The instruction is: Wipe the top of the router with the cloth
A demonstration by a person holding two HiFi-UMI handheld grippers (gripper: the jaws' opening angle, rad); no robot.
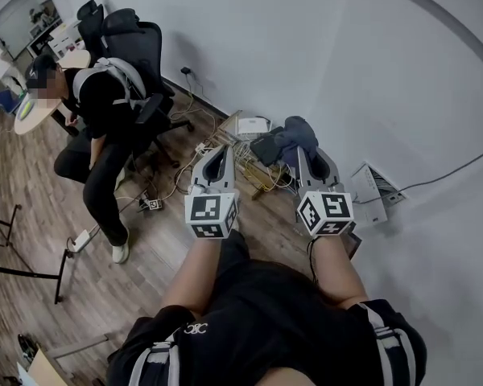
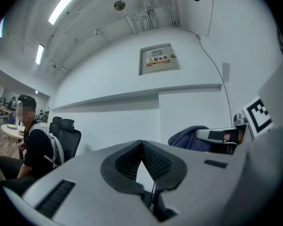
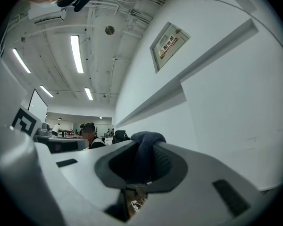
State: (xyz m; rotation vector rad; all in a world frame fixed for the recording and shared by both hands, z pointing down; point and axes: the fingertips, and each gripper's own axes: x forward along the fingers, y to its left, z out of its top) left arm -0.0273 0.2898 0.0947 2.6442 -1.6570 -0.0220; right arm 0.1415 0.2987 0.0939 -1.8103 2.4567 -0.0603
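Observation:
My right gripper (image 1: 303, 153) is shut on a dark blue-grey cloth (image 1: 283, 141), which bunches up above its tips. In the right gripper view the cloth (image 3: 146, 147) fills the gap between the pads. My left gripper (image 1: 217, 151) is held beside it, shut and holding nothing; its pads meet at the tip (image 2: 142, 144). Both point up at the white wall. A flat white box (image 1: 252, 125), possibly the router, lies on the floor by the wall among cables, beyond the grippers. From the left gripper view the cloth (image 2: 190, 137) and the right gripper (image 2: 222, 135) show at the right.
A person in black sits on an office chair (image 1: 141, 51) at the left. Cables and a power strip (image 1: 151, 204) lie on the wooden floor. Another white device (image 1: 373, 188) with a cable leans at the wall on the right. A round table (image 1: 34, 112) stands far left.

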